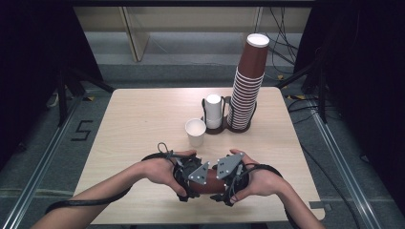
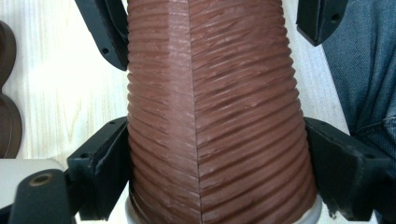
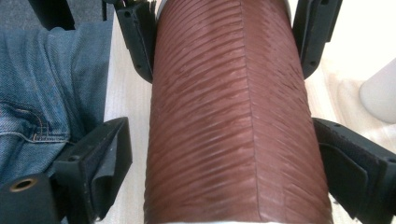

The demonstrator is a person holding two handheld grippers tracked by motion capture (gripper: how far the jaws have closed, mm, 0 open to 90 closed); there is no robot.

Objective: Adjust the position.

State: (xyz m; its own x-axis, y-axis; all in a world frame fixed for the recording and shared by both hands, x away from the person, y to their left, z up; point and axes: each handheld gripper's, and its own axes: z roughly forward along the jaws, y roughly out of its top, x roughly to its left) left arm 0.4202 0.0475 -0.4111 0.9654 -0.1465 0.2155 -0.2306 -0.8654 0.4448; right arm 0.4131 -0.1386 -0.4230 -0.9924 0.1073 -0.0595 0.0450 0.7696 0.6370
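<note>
A brown ribbed paper cup sleeve lies level between the two grippers, above the near middle of the pale wooden table. The left gripper clamps its wider end, both pads pressed against the ribs. The right gripper straddles the other end, its left pad standing just clear, its right one beside the sleeve's edge.
</note>
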